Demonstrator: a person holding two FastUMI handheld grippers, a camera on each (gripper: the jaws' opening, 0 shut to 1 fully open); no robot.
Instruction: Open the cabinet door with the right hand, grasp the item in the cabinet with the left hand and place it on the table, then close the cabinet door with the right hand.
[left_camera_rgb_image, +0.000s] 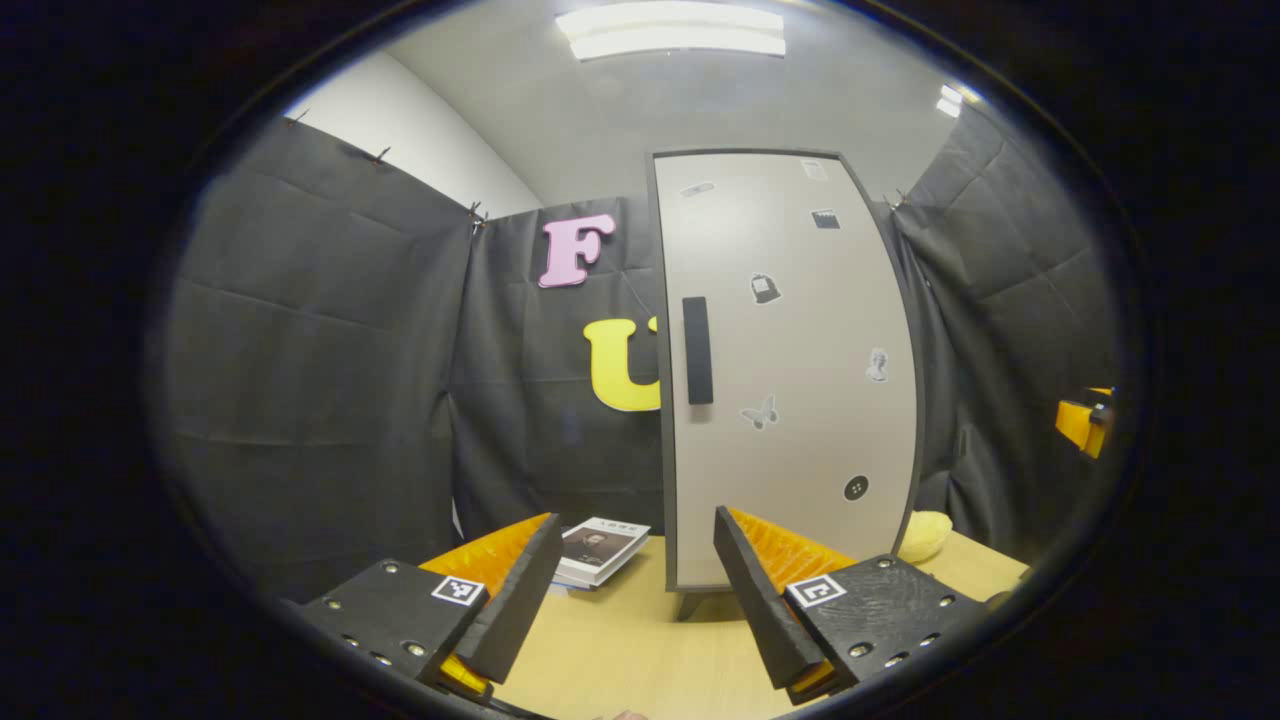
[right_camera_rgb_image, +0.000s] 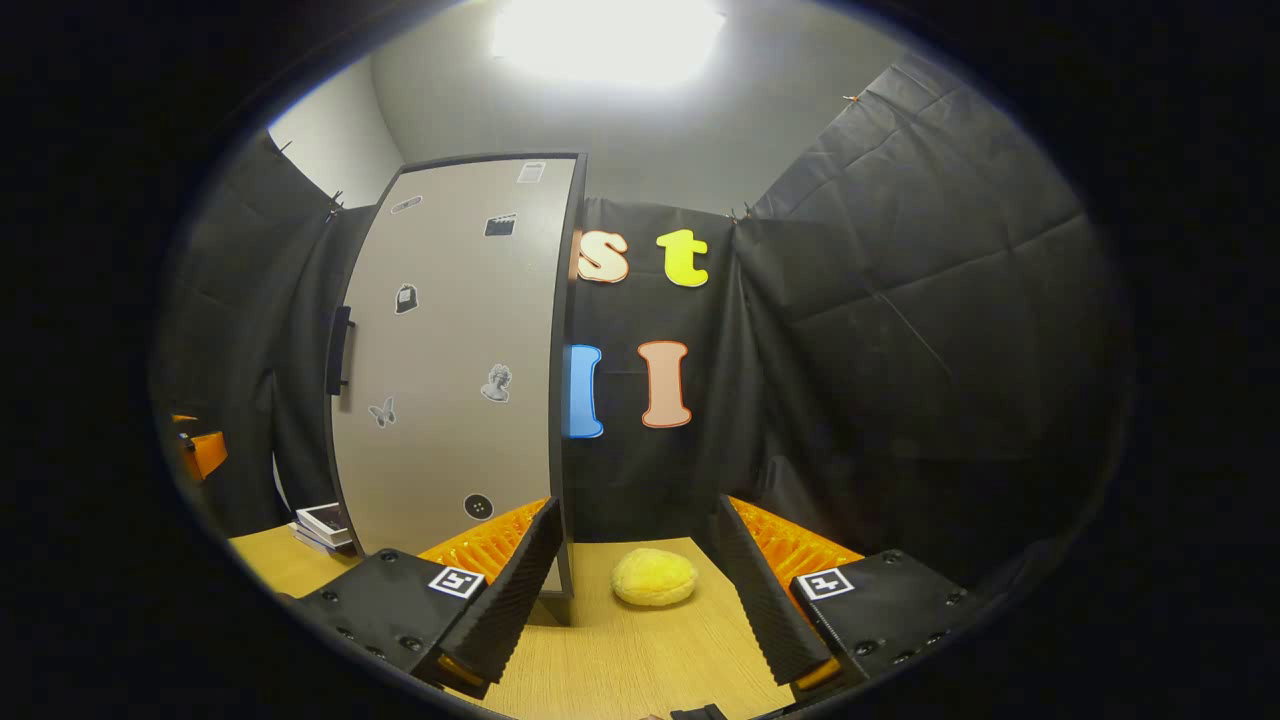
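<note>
The cabinet door (left_camera_rgb_image: 790, 370) is standing shut, hiding the inside. Both left tongs (left_camera_rgb_image: 640, 590) and right tongs (right_camera_rgb_image: 635, 590) are hanging open, gripping nothing. A yellow item (right_camera_rgb_image: 654, 577) is lying on the desk (right_camera_rgb_image: 620, 660), half hidden behind the cabinet in the left gripper view.

This is a staged recording booth, not a lived-in room. Black cloth (left_camera_rgb_image: 320, 330) is clipped up as walls around a pale wooden table (left_camera_rgb_image: 620, 650), with a plain white wall (left_camera_rgb_image: 420, 130) and a ceiling strip light (left_camera_rgb_image: 672, 32) above. A grey sticker-covered cabinet (left_camera_rgb_image: 790, 370) stands on the table as a household prop, with books (left_camera_rgb_image: 600, 550) beside it.
</note>
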